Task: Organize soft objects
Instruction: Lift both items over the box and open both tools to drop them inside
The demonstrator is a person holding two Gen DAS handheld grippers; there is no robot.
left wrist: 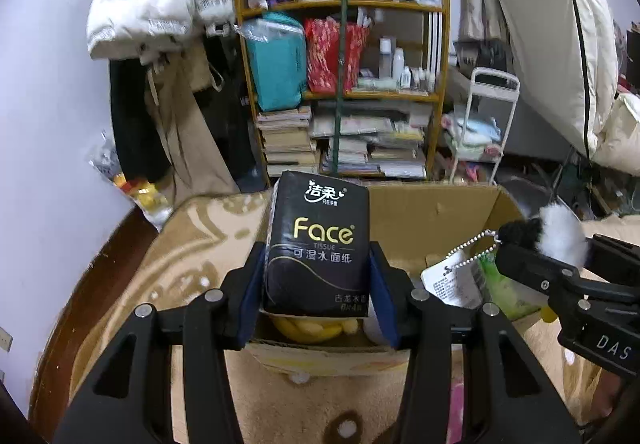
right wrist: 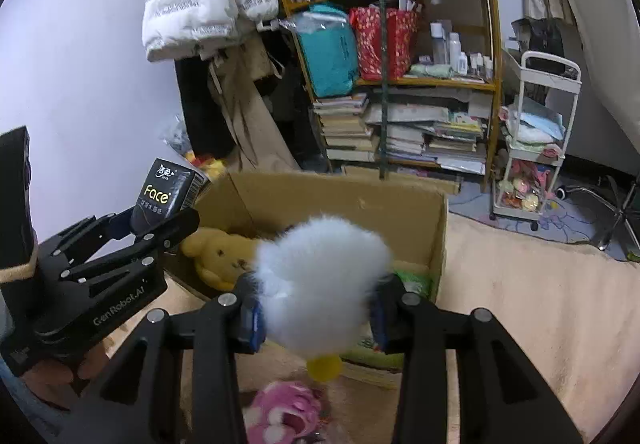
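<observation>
Behind, a cluttered bookshelf [left wrist: 340, 83]; beige patterned blanket [left wrist: 192, 264] underneath

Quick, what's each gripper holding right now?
Left gripper: closed on the tissue pack.
Right gripper: closed on the fluffy white toy.

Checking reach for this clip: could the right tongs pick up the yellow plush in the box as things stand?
Probably not yet: the right tongs are shut on a white fluffy toy. The yellow plush lies uncovered in the open cardboard box, so access looks free once they let go.
</observation>
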